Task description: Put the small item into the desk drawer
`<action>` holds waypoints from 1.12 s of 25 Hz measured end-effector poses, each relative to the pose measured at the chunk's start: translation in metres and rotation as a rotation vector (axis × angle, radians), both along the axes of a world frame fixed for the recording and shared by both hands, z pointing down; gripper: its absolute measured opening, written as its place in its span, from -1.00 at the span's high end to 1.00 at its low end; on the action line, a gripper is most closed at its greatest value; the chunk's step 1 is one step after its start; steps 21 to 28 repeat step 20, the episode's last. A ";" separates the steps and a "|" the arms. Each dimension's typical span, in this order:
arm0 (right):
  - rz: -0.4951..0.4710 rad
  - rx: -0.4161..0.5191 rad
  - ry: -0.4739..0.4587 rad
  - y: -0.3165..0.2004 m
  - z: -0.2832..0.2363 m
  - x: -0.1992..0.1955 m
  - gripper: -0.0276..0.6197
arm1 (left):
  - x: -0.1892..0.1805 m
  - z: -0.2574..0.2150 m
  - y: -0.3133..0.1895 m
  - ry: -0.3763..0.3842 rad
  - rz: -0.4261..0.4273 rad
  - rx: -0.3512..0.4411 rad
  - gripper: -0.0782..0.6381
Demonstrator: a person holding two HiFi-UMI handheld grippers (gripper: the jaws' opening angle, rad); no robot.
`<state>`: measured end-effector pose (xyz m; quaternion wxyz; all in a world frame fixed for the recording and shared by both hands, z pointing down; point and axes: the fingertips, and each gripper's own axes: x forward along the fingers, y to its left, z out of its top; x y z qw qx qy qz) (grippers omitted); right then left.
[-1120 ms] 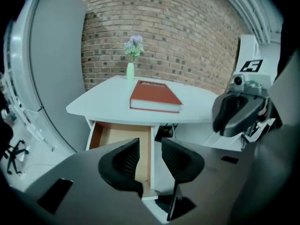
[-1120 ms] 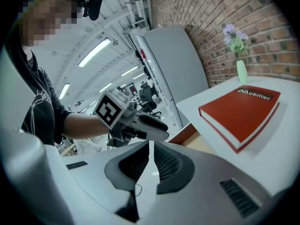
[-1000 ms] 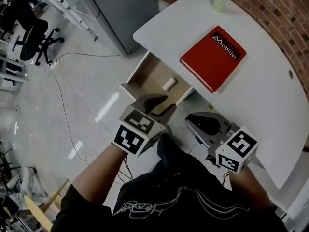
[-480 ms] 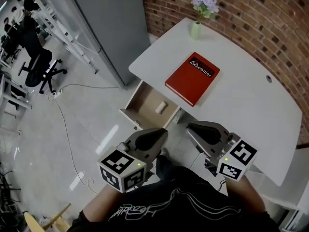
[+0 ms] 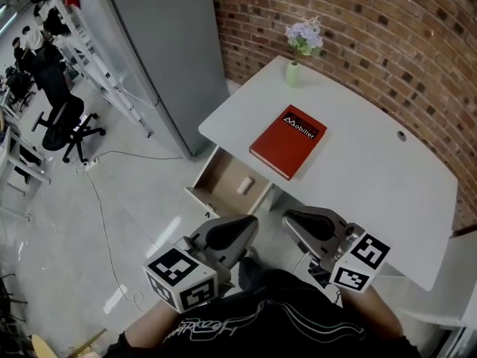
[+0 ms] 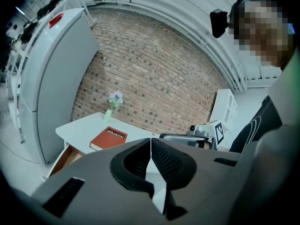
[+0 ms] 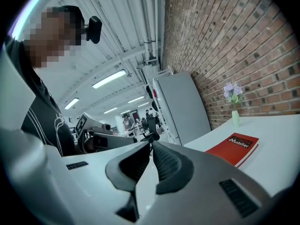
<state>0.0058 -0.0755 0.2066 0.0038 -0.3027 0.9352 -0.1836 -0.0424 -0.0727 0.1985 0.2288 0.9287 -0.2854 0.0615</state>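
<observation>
Cream item [image 5: 244,186]: head view, lies inside open drawer [image 5: 221,176]; likely light, stiff, best pinched across its narrow sides. Left gripper view: left gripper [image 6: 150,144] pressed together, empty. Right gripper view: right gripper [image 7: 152,148] likewise, empty.

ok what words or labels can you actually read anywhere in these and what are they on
"Mobiller": white print with a small triangle logo, on the cover of the red book lying on the desk.
Cubes on the left gripper and right gripper: black-and-white square marker patterns only, no letters or numbers.
Red patch near the top of the grey cabinet: too small to read.
Nothing else legible.
</observation>
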 end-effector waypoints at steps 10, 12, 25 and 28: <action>-0.005 -0.005 0.016 0.021 -0.006 -0.005 0.75 | -0.004 -0.012 0.015 -0.012 -0.007 0.043 0.71; -0.003 -0.008 0.019 0.022 -0.006 -0.005 0.75 | -0.006 -0.010 0.015 -0.018 -0.020 0.041 0.72; -0.003 -0.041 -0.002 0.021 0.003 -0.008 0.75 | -0.007 0.003 0.015 0.001 -0.020 0.024 0.72; -0.003 -0.041 -0.002 0.021 0.003 -0.008 0.75 | -0.007 0.003 0.015 0.001 -0.020 0.024 0.72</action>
